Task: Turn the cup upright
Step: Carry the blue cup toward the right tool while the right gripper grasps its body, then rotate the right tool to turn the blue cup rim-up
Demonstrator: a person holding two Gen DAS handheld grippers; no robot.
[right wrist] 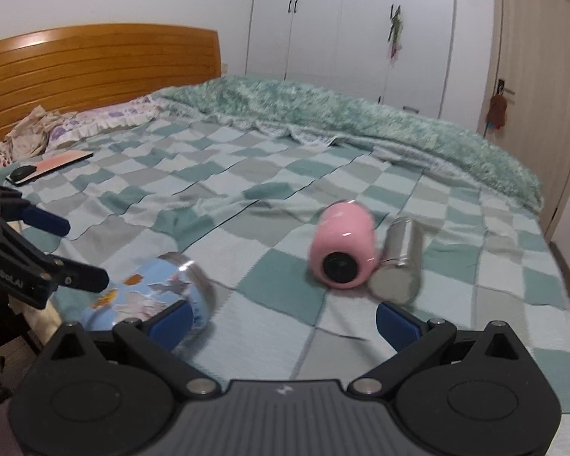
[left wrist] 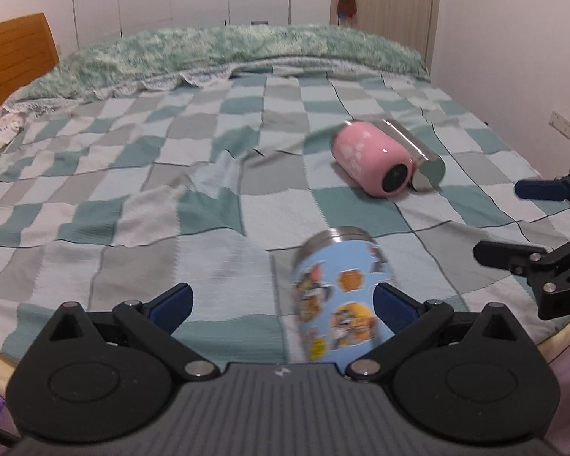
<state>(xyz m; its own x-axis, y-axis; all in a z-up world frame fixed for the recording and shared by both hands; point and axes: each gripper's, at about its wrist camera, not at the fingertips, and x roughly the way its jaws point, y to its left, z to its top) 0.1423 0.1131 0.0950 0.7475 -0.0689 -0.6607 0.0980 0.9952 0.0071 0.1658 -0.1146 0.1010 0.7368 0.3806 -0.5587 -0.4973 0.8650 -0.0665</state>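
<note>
Cups lie tipped on the checked bedspread (left wrist: 140,174), which sags and wrinkles, so anything stood up there may topple again. Taking the pink cup (left wrist: 372,157) as landmark: the steel cup (left wrist: 423,159) lies touching its right side, and a nudge could roll either one. The blue cartoon cup (left wrist: 338,304) lies well nearer than the pink one, by the bed's edge, and could roll off. The left gripper (left wrist: 283,304) is spread wide, the blue cup beside its right finger, ungripped. The right gripper (right wrist: 283,321) is likewise spread and holds nothing.
</note>
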